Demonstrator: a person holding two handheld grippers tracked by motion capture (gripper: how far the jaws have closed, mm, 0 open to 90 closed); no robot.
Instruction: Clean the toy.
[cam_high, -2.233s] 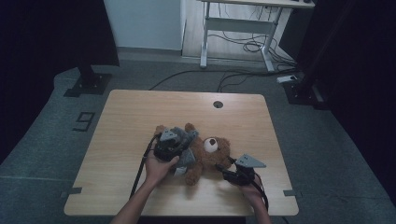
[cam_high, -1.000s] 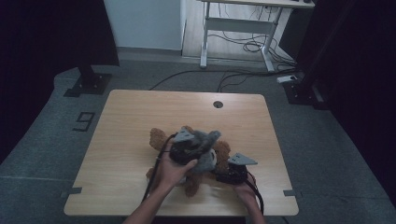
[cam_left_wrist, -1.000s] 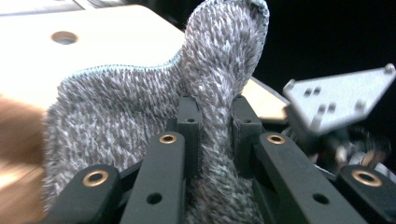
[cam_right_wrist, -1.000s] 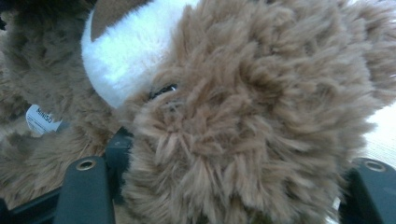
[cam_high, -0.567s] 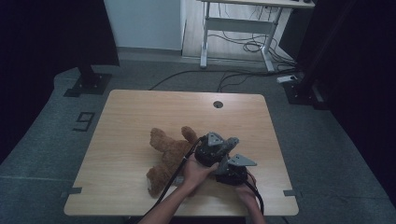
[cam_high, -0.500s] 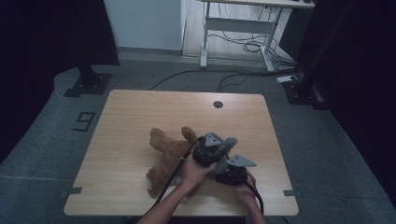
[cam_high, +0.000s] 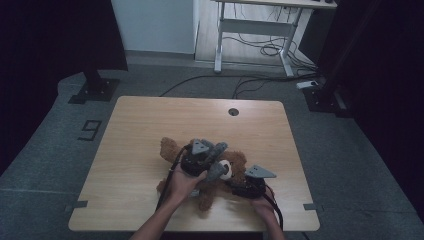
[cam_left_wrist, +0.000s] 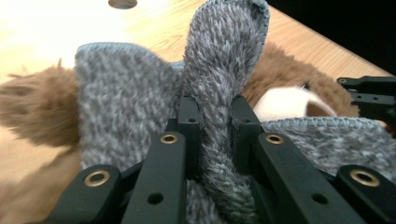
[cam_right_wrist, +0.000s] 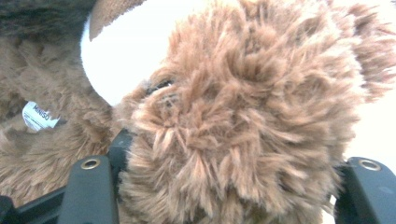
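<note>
A brown teddy bear (cam_high: 170, 148) lies on the wooden table (cam_high: 135, 130). A grey knitted garment (cam_high: 216, 168) is bunched over its middle. My left gripper (cam_high: 206, 152) hangs over the bear's body, shut on a raised fold of that grey knit (cam_left_wrist: 126, 93). The fold stands pinched between the jaws of the left gripper (cam_left_wrist: 215, 105). The bear's white muzzle (cam_left_wrist: 285, 102) shows behind the fold. My right gripper (cam_high: 239, 184) sits near the table's front right, shut on the bear's furry head (cam_right_wrist: 243, 93). Fur bulges between the jaws of the right gripper (cam_right_wrist: 229, 179).
A round cable hole (cam_high: 233, 111) sits near the table's far edge. A white label (cam_right_wrist: 37, 116) is sewn on the bear. Beyond the table are a white desk frame (cam_high: 250, 30) and cables on the floor. Bare wood lies to the left and far side.
My left gripper has swung back to the left and a little lower, carrying the grey knit over the bear's middle. The right gripper and the bear's head have stayed put.
</note>
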